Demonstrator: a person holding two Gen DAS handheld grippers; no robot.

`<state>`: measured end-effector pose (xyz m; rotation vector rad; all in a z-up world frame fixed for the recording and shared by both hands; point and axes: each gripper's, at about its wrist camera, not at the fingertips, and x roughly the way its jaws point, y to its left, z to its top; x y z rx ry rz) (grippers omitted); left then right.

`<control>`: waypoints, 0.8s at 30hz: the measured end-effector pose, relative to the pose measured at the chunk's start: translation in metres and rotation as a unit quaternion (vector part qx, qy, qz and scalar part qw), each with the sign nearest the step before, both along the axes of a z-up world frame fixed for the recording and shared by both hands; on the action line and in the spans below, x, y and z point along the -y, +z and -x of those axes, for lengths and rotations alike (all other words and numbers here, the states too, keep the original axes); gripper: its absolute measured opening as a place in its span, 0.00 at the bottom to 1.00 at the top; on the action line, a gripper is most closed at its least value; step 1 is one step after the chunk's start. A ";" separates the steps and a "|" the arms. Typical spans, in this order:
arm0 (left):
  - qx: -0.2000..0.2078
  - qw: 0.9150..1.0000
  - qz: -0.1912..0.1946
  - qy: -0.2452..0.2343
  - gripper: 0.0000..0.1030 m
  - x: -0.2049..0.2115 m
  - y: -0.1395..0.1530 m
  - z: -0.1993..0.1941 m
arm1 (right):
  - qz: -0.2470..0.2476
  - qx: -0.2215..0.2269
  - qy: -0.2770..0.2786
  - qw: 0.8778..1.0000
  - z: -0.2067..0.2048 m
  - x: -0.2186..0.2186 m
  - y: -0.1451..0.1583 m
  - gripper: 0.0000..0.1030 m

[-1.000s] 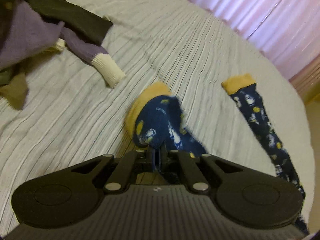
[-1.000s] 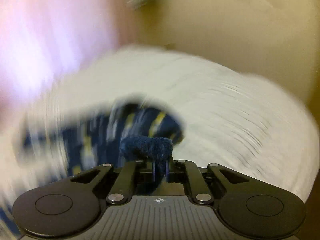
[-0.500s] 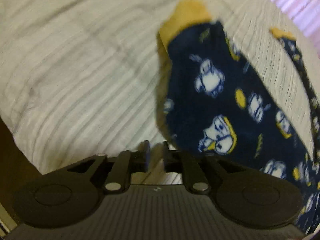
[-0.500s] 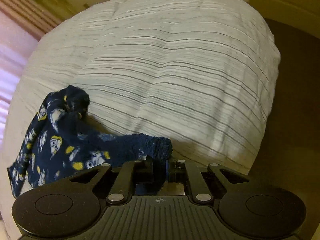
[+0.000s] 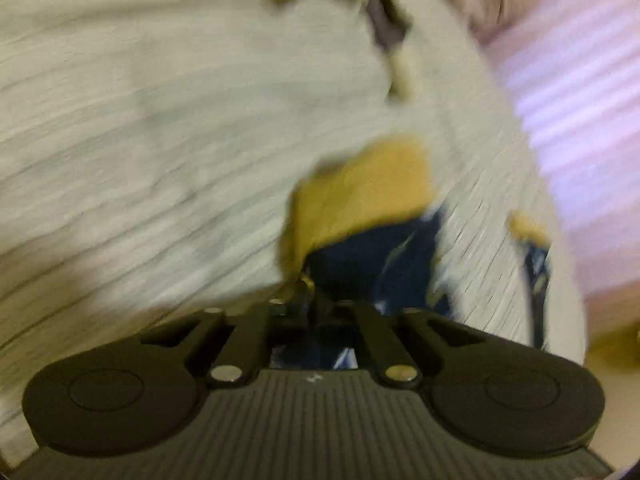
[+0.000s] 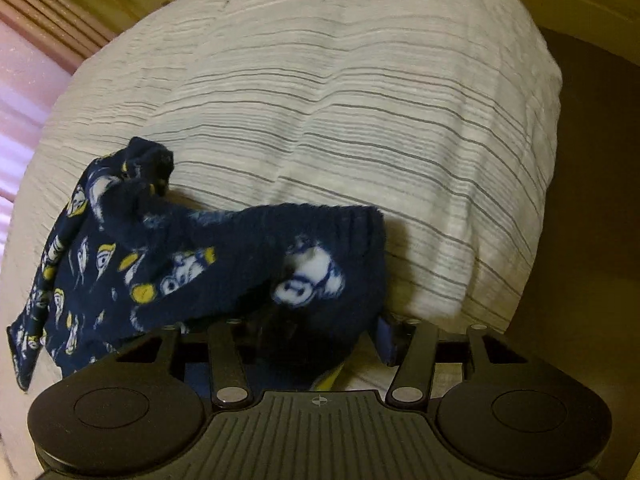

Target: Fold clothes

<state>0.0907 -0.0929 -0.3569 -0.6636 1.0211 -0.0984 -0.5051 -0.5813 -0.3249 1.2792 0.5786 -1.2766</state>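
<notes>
Both hands have dropped toward the bed since a second ago, and the big change is on the right: the right gripper [image 6: 316, 336], which was pinched tight on the navy waistband half a second back, is now opening, its jaws standing apart with the fleece pajama pants [image 6: 192, 264] slumped between them but no longer squeezed. So that end looks like it's being set down on the striped bedspread [image 6: 360, 128].

Left side is blurry, so take this loosely. The left gripper [image 5: 310, 304] was briefly off the fabric half a second ago; now it's clamped fully shut right at the edge of the mustard cuff [image 5: 360, 192] of one pant leg, and it looks like a bit of cloth is caught there. The other leg's cuff [image 5: 528, 226] lies farther right on the bed, well apart.

My read: the pants are getting laid out flat, waist released, leg end being tugged straight. No real fold made yet, and the pile of other clothes [image 5: 384, 20] at the top is untouched.
</notes>
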 end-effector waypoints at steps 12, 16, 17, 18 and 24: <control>0.173 0.717 -0.308 -0.601 0.02 0.226 -0.003 0.137 | -0.001 -0.022 0.008 1.000 -0.030 -0.019 0.002 0.51; 0.196 0.704 -0.329 -0.598 0.16 0.221 -0.002 0.168 | -0.006 -0.016 0.017 1.000 -0.027 -0.019 0.001 0.51; 0.166 0.751 -0.303 -0.563 0.24 0.212 0.005 0.152 | -0.008 -0.012 0.018 1.000 -0.025 -0.018 0.001 0.51; 0.141 0.792 -0.288 -0.520 0.40 0.201 0.011 0.135 | -0.009 -0.008 0.018 1.000 -0.023 -0.017 0.001 0.51; 0.119 0.843 -0.283 -0.441 0.46 0.211 0.023 0.078 | -0.004 -0.004 0.018 1.000 -0.022 -0.018 -0.004 0.51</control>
